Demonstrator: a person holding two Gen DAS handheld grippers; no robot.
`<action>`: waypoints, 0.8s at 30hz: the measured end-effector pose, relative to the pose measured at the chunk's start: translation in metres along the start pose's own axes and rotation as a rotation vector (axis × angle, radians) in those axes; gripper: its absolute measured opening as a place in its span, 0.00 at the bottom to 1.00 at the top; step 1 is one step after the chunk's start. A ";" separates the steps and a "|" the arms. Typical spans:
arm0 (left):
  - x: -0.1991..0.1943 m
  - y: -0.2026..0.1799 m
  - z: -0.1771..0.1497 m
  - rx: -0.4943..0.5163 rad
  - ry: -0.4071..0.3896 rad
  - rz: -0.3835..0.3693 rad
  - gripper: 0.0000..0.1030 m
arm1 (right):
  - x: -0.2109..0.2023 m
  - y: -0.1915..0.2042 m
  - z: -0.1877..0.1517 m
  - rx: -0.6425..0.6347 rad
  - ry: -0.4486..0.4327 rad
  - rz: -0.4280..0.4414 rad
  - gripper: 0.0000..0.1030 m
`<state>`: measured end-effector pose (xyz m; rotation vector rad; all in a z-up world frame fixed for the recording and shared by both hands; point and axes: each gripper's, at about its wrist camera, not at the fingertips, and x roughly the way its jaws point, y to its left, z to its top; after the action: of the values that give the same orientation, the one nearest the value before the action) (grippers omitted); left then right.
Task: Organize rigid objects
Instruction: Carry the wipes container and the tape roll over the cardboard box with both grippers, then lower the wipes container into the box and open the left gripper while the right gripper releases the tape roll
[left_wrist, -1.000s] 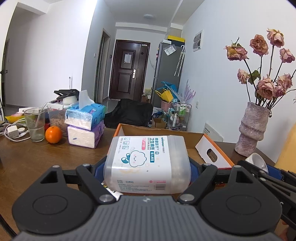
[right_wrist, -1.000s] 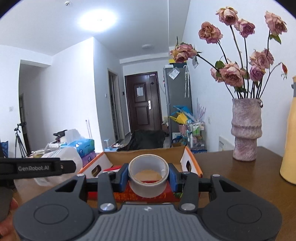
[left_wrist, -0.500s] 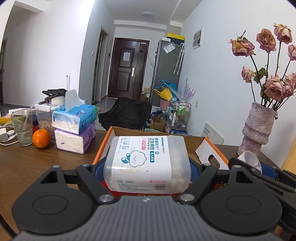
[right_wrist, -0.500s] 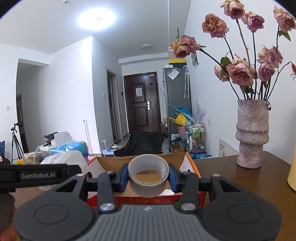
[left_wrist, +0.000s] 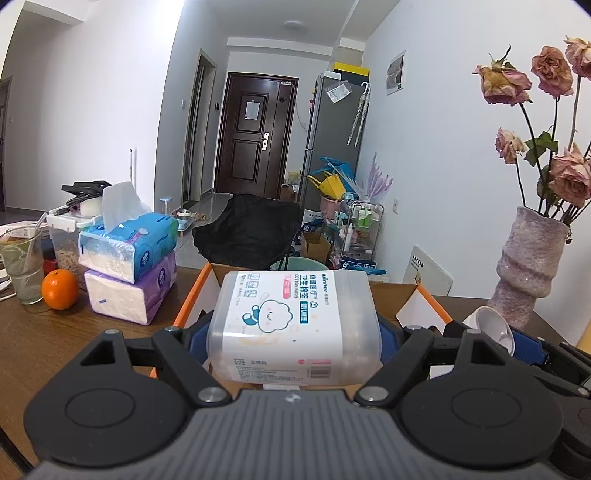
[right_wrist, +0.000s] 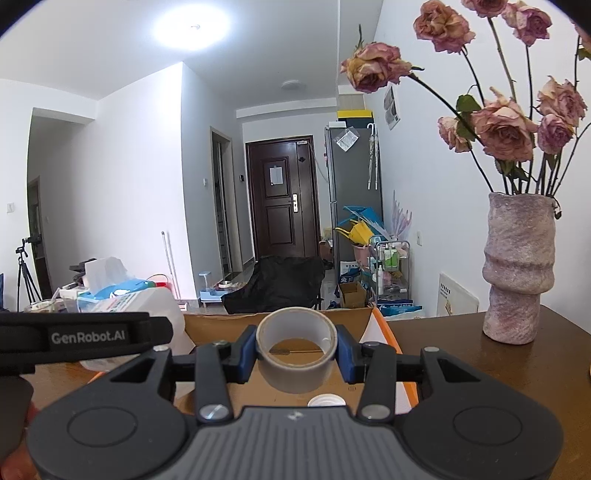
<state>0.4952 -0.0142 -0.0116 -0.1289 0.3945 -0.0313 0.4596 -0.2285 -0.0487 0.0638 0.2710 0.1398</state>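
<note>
1. Bench (left_wrist: 33, 343): dark brown wood with a glossy top.
2. Open cardboard box (left_wrist: 413, 295) with orange edges stands on it, flaps up.
3. Left of the box: two tissue packs, blue (left_wrist: 129, 243) stacked on purple (left_wrist: 129, 291).
4. Beside the packs: an orange (left_wrist: 59, 288) and a drinking glass (left_wrist: 22, 266).
5. Right of the box: a rough pink vase (right_wrist: 519, 266) of dried roses, upright.
</note>
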 end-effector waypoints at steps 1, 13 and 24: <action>0.003 0.000 0.002 0.002 -0.001 0.001 0.81 | 0.004 0.000 0.001 -0.003 0.001 0.000 0.41; 0.041 -0.005 0.015 0.024 0.019 0.003 0.81 | 0.043 0.001 0.007 -0.046 0.027 -0.016 0.41; 0.068 -0.003 0.024 0.042 0.047 0.030 0.81 | 0.067 0.003 0.009 -0.069 0.071 -0.038 0.41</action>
<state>0.5670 -0.0182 -0.0146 -0.0804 0.4426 -0.0127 0.5256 -0.2160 -0.0576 -0.0151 0.3382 0.1134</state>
